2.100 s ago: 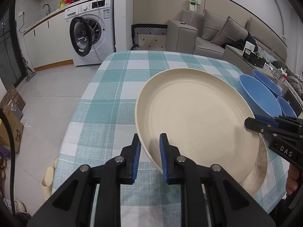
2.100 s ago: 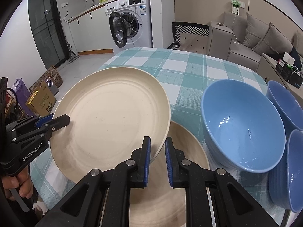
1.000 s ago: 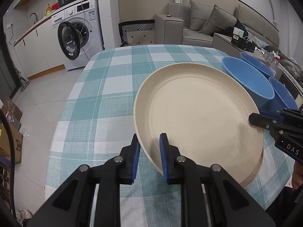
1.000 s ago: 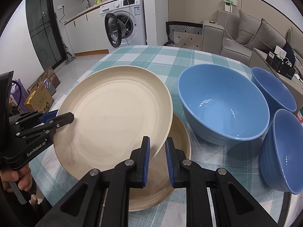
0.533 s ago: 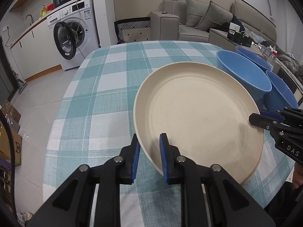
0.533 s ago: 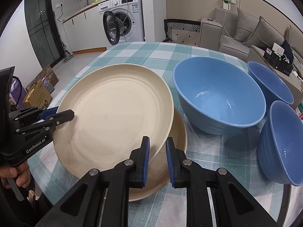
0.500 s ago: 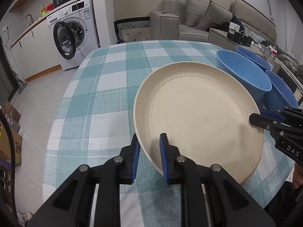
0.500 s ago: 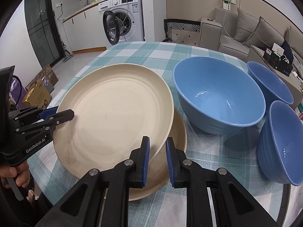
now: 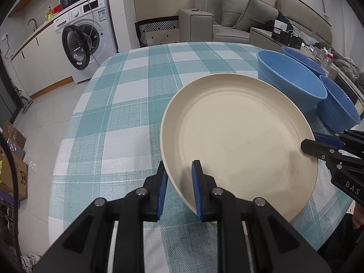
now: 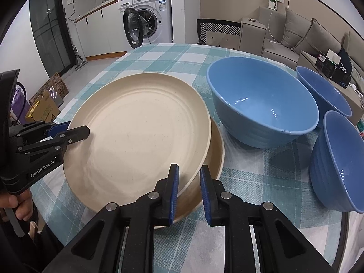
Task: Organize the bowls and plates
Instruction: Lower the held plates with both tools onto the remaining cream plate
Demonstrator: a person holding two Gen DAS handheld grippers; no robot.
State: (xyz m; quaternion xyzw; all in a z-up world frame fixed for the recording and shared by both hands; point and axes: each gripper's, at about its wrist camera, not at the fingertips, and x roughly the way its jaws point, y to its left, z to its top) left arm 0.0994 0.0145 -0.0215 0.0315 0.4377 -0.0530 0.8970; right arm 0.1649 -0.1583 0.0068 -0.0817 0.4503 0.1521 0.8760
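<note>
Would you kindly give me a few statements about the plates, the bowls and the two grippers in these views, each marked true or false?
1. Both grippers hold the same cream plate. True: the left gripper pinches its rim on one side, the right gripper on the opposite side.
2. A second plate lies under the held one. True.
3. Four blue bowls stand on the table. False: three show, a large blue bowl and two smaller ones behind and beside it.
4. The bowls are stacked inside one another. False: each stands separately on the checked tablecloth.
5. The washing machine door is closed. False: it hangs open.
</note>
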